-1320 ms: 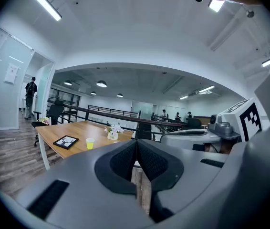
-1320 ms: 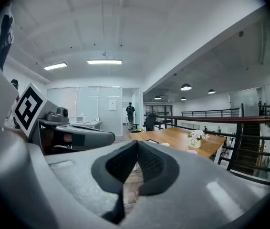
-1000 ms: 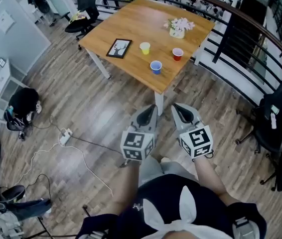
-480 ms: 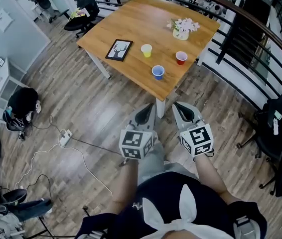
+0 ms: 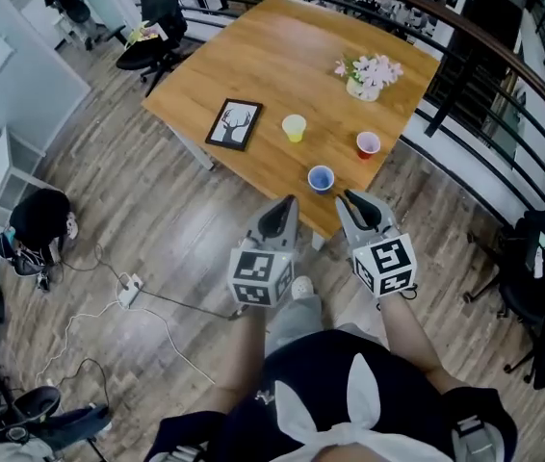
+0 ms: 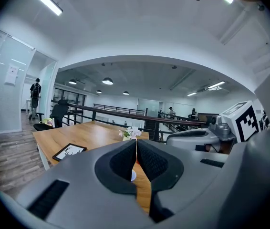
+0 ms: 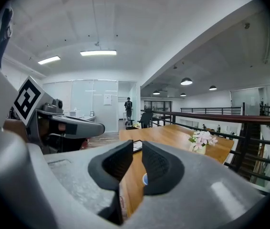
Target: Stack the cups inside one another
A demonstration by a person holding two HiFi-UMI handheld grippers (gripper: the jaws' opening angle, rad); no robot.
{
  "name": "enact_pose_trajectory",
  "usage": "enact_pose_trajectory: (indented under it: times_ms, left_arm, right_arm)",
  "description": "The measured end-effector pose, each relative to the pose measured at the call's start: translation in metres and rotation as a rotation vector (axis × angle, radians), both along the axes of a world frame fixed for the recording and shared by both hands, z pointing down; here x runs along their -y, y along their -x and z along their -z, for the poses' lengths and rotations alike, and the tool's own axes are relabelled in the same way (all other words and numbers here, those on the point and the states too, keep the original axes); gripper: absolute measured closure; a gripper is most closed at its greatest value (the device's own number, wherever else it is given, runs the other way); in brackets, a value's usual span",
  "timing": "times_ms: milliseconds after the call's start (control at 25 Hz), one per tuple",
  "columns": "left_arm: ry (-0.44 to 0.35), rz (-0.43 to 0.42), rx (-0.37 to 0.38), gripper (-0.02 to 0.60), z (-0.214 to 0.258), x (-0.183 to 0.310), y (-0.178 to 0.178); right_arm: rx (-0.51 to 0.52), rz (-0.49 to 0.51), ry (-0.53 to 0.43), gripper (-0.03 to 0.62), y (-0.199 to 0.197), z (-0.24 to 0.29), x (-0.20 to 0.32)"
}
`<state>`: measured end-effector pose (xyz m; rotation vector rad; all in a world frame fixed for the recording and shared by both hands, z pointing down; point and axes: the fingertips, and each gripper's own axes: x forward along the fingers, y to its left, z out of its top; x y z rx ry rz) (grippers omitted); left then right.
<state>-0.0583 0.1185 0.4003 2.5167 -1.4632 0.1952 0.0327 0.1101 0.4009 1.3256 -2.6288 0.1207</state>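
Nearest: the person's dark top and white collar at the bottom of the head view, forearms reaching forward.

Left hand-held gripper [image 5: 284, 206], marker cube on top, held out over the wood-plank floor [image 5: 157, 219]. In its own view [image 6: 136, 146] the pads meet along a thin line; closed, nothing in it.

Right hand-held gripper [image 5: 353, 200] just beside the left, pointing the same way. Its own view [image 7: 135, 149] shows a narrow slit between the pads. The jaws have just been opening. Nothing held; only the counter top shows through the slit.

On the floor to the left: a white cable [image 5: 90, 301] running to a power strip [image 5: 129, 284], and a black bag [image 5: 39, 216] further left.

Counter [image 5: 253, 56]: wooden top, white legs, near corner just ahead of the gripper tips.

Blue cup [image 5: 321, 177]: upright near that corner, closest to the grippers, roughly between the two tips in the head view. A sliver of blue [image 7: 145, 179] shows past the right pads.

Red cup [image 5: 368, 143]: upright, beyond and right of the blue one, apart from it.

Yellow cup [image 5: 295, 127]: upright, beyond and left of the blue one, apart from both. No cup sits inside another.

Picture frame [image 5: 233, 124]: flat, left of the yellow cup, deer drawing visible.

Flower vase [image 5: 369, 73]: pink and white blooms, beyond the red cup.

Farthest: dark railing [image 5: 465, 56] along the right side; black office chair [image 5: 152, 41] at the far left corner.
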Motion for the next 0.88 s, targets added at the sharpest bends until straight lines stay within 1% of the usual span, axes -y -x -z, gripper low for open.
enact_pose_trajectory:
  times_ms: [200,280,360,520,720,880]
  left_arm:
    - [0.014,-0.036,-0.016,0.560,-0.007,0.055,0.012]
    - [0.021,-0.046,-0.025,0.560,-0.011,0.072,0.015]
    - [0.030,-0.056,-0.032,0.561,-0.016,0.089,0.015]
    - [0.057,-0.091,-0.035,0.560,-0.030,0.112,0.007]
    - [0.083,-0.121,-0.022,0.560,-0.040,0.143,-0.006]
    - [0.097,-0.114,-0.010,0.560,-0.046,0.168,-0.012]
  right_arm:
    - [0.001,-0.062,-0.006,0.535,0.005,-0.004,0.051]
    - [-0.009,-0.075,0.004,0.484,0.005,-0.008,0.065]
    - [-0.028,-0.089,0.014,0.463,0.002,-0.014,0.080]
    - [-0.060,-0.138,0.058,0.411,-0.013,-0.032,0.103]
    - [-0.062,-0.189,0.100,0.403,-0.038,-0.044,0.139]
    - [-0.071,-0.206,0.136,0.342,-0.061,-0.057,0.170]
